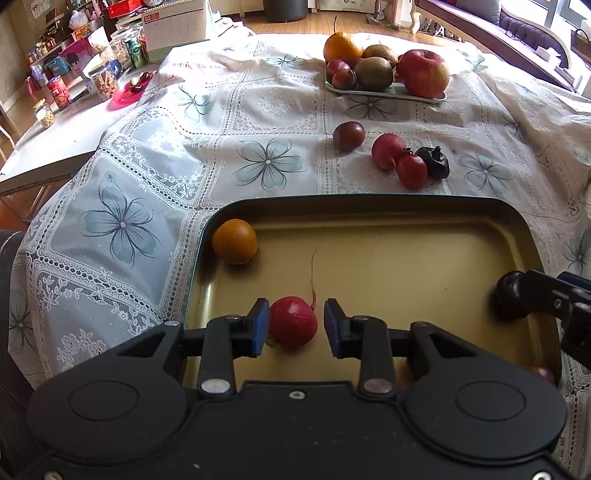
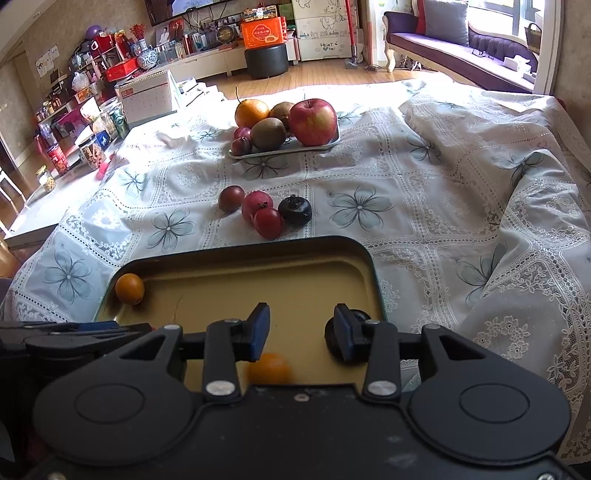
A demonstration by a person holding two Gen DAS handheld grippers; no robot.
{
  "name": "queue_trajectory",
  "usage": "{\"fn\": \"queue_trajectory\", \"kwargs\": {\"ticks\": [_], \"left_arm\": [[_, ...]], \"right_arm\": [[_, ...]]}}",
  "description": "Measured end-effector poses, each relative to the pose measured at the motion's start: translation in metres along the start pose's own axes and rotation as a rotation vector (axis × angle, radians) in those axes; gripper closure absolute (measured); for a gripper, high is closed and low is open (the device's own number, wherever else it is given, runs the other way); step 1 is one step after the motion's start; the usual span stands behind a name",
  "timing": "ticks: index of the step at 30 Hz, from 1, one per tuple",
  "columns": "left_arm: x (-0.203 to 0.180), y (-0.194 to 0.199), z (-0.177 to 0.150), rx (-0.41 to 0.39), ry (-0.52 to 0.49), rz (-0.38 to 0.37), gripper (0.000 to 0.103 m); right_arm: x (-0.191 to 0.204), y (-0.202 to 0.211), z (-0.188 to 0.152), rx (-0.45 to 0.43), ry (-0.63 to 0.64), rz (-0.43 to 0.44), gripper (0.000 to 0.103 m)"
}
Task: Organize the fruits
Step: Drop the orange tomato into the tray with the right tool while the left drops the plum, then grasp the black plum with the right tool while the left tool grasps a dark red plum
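Fingers of the left gripper [image 1: 295,325] stand apart around a red radish [image 1: 292,322] lying in the gold tray [image 1: 406,236], left pad touching it, right pad just off. Right gripper [image 2: 302,332] fingers also spread, gripping nothing; a dark fruit [image 2: 334,341] sits behind the right finger (contact unclear). Small orange [image 1: 235,246] in the tray's far-left corner. Beyond, four loose fruits on the tablecloth [image 2: 443,192], then a white plate [image 2: 284,150] with an apple [image 2: 313,122], kiwis, orange.

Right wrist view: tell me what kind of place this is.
Most likely a home living room. A purple sofa sits by a bright window, a TV shelf crowded with boxes and photos lines the far wall, and the fruit lies on a lace floral tablecloth.
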State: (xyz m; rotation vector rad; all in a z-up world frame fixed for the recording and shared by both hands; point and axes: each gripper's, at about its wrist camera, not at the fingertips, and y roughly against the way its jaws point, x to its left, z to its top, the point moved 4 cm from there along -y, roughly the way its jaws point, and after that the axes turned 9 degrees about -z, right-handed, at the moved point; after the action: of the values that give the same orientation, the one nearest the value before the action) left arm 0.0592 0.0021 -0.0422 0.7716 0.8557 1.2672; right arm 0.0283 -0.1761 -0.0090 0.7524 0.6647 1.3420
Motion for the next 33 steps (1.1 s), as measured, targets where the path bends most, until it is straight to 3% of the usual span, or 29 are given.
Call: {"fn": "queue_trajectory", "kwargs": {"ticks": [26, 33], "left_arm": [[0.003, -0.003, -0.002, 0.022, 0.01, -0.005, 0.061], [0.005, -0.007, 0.001, 0.065, -0.001, -0.034, 0.061]], "right_arm": [[0.009, -0.006, -0.007, 0.052, 0.035, 0.015, 0.062], [0.011, -0.014, -0.009, 0.125, 0.04, 0.06, 0.061]]}}
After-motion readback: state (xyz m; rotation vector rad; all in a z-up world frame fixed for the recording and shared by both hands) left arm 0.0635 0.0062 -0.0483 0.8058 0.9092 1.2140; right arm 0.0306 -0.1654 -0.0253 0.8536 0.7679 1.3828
